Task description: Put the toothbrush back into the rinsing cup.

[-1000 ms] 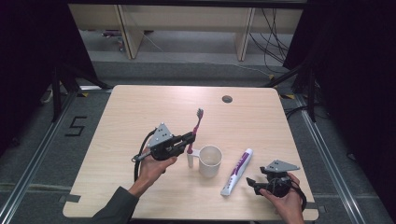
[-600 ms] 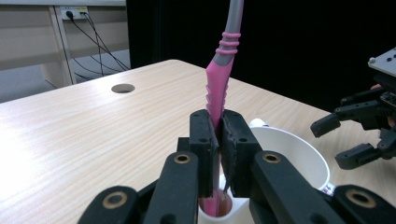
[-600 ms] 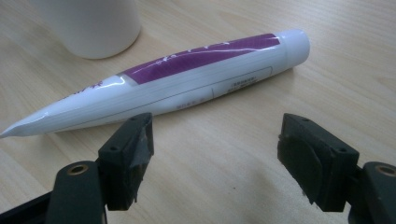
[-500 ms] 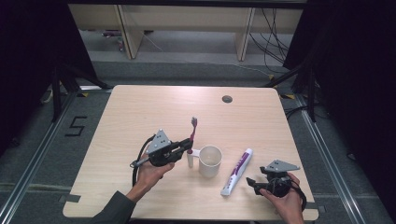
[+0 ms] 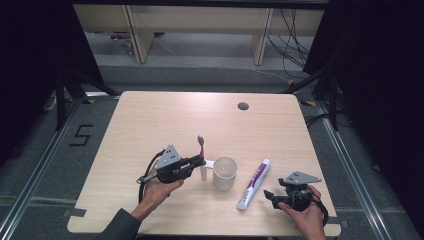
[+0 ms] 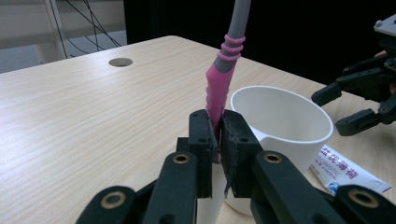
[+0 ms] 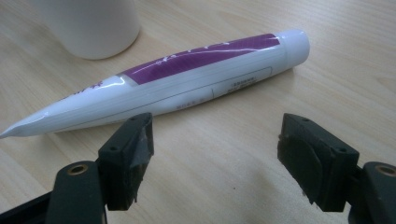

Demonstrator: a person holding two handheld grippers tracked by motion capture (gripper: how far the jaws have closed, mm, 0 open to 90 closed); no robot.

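Pink-and-grey plastic toothbrush pinched upright by left gripper beside white round mug, purple-and-white toothpaste tube laid right of mug, right gripper spread near tube

Left gripper held in the left hand over the table's near-left middle, forearm coming in from the bottom edge, jaws pointing right and pinched together with only a thin gap between the pads. Right gripper sits low at the near-right edge in the right hand, jaws pointing left and spread wide, nothing between its fingertips.
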